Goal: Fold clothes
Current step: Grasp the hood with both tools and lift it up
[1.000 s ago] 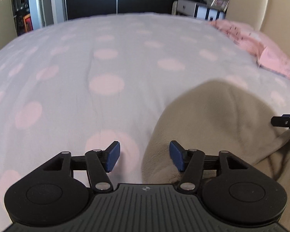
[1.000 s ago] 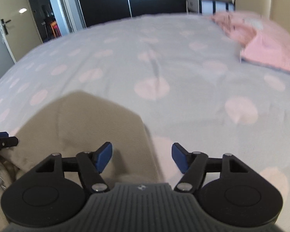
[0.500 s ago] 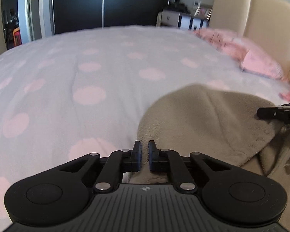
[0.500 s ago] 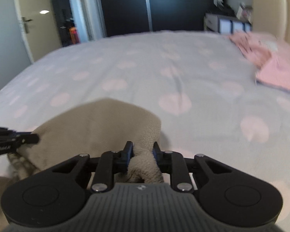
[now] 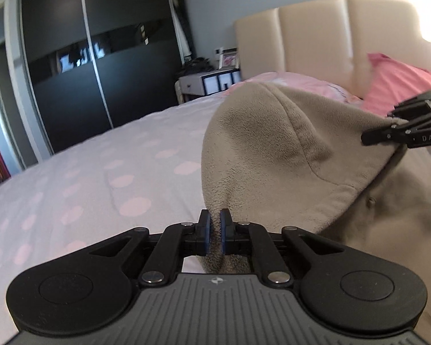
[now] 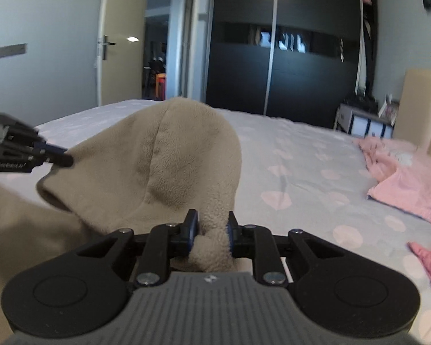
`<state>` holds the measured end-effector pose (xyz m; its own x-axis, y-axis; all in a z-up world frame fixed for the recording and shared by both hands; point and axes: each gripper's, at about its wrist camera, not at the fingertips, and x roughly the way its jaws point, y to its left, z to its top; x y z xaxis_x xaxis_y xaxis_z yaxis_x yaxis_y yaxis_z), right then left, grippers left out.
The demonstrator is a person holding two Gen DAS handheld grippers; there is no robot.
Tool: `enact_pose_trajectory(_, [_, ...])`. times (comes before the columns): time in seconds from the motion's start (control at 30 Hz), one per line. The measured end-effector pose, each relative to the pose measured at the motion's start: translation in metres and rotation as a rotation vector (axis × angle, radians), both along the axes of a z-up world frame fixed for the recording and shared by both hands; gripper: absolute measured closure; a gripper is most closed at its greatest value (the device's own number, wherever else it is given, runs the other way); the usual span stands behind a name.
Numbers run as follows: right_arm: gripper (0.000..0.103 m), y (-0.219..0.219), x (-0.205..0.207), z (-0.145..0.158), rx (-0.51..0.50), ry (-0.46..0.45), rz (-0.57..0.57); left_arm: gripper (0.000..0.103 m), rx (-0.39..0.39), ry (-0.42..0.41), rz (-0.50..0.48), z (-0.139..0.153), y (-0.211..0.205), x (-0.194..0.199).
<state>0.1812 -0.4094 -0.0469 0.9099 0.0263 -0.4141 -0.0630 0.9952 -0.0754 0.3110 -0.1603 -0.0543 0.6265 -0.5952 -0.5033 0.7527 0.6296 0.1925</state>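
Dotted grey bedding [image 5: 106,172] fills the lower left of the left wrist view, with a black wardrobe [image 5: 100,66] behind. Both grippers clamp a beige fleece hooded garment [image 5: 273,149], lifted clear of the bed: the left gripper [image 5: 213,231] pinches a thin edge, the right gripper [image 6: 210,230] a thicker roll. I'd judge an even, level lift with the edge taut works best before laying it flat.

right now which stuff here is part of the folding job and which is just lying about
In the job:
- beige fleece garment
- left gripper, shut on it
- right gripper, shut on it

Lying about:
- pink pillow
- pink cloth
- nightstand
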Motion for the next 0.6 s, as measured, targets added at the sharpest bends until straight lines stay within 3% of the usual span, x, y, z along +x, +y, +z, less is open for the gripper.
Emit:
enact_pose_trajectory(0.13, [0.081,0.013,-0.035,-0.025,0.032,0.043,0.004,0.098,0.025,0.06,-0.012,-0.021,0.011,-0.025])
enact_pose_trajectory(0.3, [0.081,0.012,-0.043,-0.057,0.126,0.119,-0.082,0.098,0.041,0.103,0.016,-0.049,0.009,-0.031])
enact_pose_trajectory(0.43, [0.076,0.013,-0.045,-0.059,0.133,0.122,-0.089,0.096,0.063,0.1,0.021,-0.053,0.004,-0.032])
enact_pose_trajectory(0.5, [0.07,0.016,-0.045,-0.058,0.097,0.138,-0.069,0.085,0.089,0.072,-0.005,-0.05,0.002,-0.035])
enact_pose_trajectory(0.6, [0.07,0.021,-0.042,-0.059,0.034,0.175,-0.035,0.071,0.134,0.036,-0.023,-0.048,0.004,-0.04])
